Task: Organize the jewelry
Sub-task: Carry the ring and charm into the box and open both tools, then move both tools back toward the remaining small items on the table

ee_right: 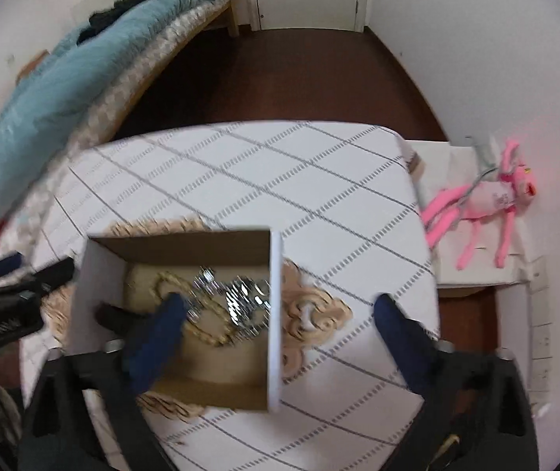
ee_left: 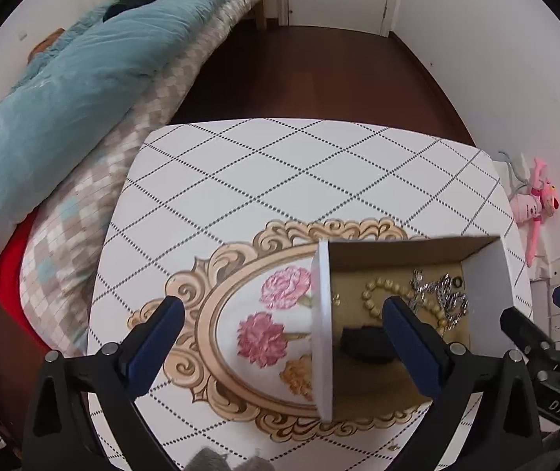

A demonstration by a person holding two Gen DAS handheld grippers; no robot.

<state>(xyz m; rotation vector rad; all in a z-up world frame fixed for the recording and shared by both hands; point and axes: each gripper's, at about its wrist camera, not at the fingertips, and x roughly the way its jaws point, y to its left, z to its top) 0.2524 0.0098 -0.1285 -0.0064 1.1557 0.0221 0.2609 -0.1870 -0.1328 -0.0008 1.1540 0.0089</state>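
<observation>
Both grippers hover with fingers spread wide, the left gripper [ee_left: 280,322] and right gripper [ee_right: 280,314] each straddling a wall of the open white box [ee_right: 274,314]. Inside lie a bead necklace [ee_left: 374,294] and silver jewelry [ee_right: 237,298]. The box sits on the patterned table [ee_left: 280,180]; a bed [ee_left: 64,98] lies beyond.

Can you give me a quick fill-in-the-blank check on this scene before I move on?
1. The pearl necklace lies inside the white ____.
2. Both the left gripper and the right gripper are ____.
3. The silver chain jewelry lies ____ the box, beside the pearls.
4. The plush toy by the wall is ____ in color.

Missing words: box; open; inside; pink
</observation>
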